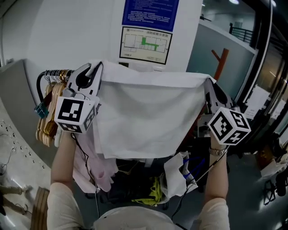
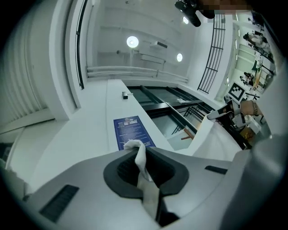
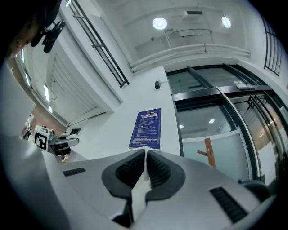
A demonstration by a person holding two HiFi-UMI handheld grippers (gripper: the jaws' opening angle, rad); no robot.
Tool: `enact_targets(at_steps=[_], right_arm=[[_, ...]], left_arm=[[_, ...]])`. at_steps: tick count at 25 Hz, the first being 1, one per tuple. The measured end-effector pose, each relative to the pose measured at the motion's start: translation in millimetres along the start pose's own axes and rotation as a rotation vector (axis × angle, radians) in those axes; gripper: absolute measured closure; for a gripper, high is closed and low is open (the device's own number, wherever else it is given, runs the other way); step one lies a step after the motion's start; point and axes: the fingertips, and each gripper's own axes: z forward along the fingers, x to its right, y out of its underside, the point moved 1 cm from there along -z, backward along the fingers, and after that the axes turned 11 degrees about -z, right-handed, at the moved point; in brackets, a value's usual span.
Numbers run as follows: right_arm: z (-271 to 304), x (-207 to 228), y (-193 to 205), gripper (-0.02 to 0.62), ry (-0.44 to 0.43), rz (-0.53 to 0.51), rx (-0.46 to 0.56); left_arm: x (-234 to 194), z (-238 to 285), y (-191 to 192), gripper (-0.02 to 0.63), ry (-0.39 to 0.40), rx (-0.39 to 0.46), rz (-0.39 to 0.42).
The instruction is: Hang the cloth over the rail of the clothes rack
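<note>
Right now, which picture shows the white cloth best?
The head view: the whole cloth hangs spread out. The two gripper views show only a corner pinched between jaws. The left gripper view also catches one edge.

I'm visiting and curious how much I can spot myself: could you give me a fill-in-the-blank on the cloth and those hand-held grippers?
The white cloth is held up by ____ grippers.
The left gripper and the right gripper each have their jaws ____ on a top corner of it.
The upper poster on the wall behind is coloured ____.
Missing words: two, shut, blue.
</note>
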Motion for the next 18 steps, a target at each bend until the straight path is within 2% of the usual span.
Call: enact_targets(at_steps=[5, 9, 12, 15, 18], right_arm=[[42.1, 12.1, -4.8, 0.575, -0.059, -0.021, -0.058], [66.3, 24.5, -6.6, 0.575, -0.074, -0.046, -0.089], [81.0, 37.2, -9.3, 0.574, -0.058, -0.063, -0.101], [99.4, 48.2, -6.1, 0.574, -0.043, -0.081, -0.120], [112.9, 49.1, -2.4, 0.574, -0.097, -0.070, -0.153]], left_arm=[[-14.9, 35.6, -5.9, 0.583, -0.012, -0.028, 0.056], [-20.7, 61.8, -5.8, 0.583, -0.003, -0.077, 0.111], [-21.7, 90.3, 2.6, 0.583, 0.038, -0.137, 0.153], [-25.4, 115.7, 17.9, 0.583, 0.101, -0.233, 0.123], [-29.8, 123.7, 28.3, 0.583, 0.105, -0.328, 0.128]])
